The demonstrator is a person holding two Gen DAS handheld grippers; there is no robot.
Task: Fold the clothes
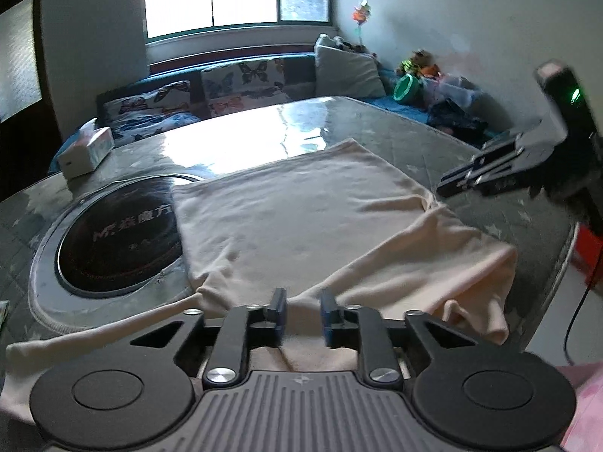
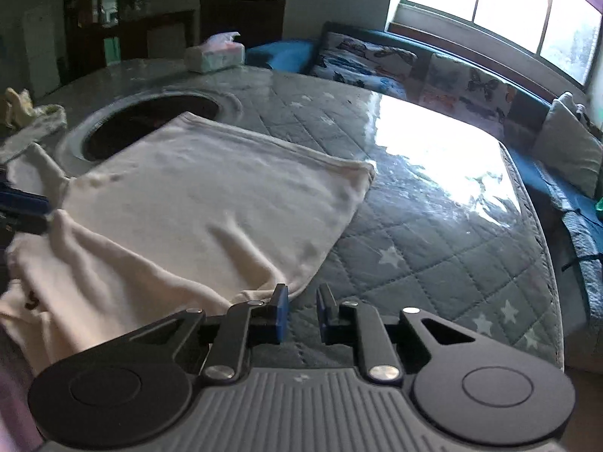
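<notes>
A cream-coloured garment (image 1: 301, 218) lies partly folded on the quilted table; it also shows in the right wrist view (image 2: 211, 196). My left gripper (image 1: 303, 314) is open, low over the garment's near edge, with nothing between its blue pads. My right gripper (image 2: 303, 312) is open and empty, just right of the garment's near corner, over bare quilt. It also shows in the left wrist view (image 1: 475, 177), raised at the garment's right side. The left gripper's fingers (image 2: 22, 207) show at the right wrist view's left edge, by the cloth.
The table (image 2: 433, 248) has a grey star-quilted cover under clear plastic, with a round dark inset hob (image 1: 120, 237) on the left. A tissue box (image 1: 86, 148) stands at the far left. A sofa with butterfly cushions (image 1: 241, 79) and toys lies beyond.
</notes>
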